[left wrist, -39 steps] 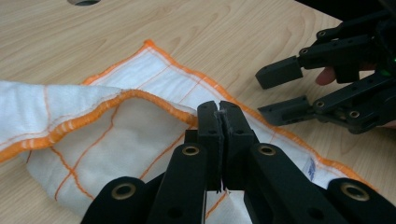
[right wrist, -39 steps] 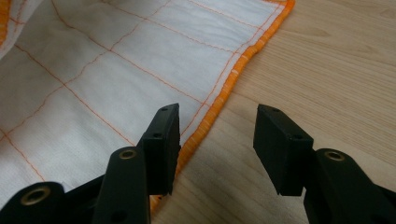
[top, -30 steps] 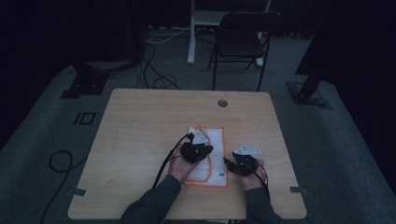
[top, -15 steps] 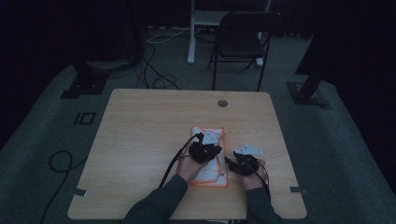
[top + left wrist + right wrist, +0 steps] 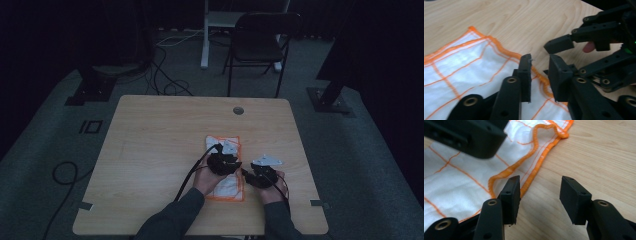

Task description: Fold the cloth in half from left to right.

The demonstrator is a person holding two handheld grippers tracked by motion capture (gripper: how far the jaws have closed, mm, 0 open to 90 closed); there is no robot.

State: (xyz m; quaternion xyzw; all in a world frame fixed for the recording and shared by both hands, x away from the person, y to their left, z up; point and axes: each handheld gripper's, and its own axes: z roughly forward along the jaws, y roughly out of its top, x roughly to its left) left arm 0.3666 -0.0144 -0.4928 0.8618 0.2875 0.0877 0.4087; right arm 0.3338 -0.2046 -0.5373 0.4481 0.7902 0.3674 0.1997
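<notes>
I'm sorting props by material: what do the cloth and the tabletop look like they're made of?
Cloth: soft woven fabric, probably cotton, matte white with orange grid lines and a thick stitched orange hem that ripples. Tabletop: light wood or wood-look laminate, smooth, with visible grain streaks.

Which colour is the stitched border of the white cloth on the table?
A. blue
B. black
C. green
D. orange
D: the white cloth has an orange hem and orange grid lines, seen clearly in both gripper views and also in the high view.
</notes>
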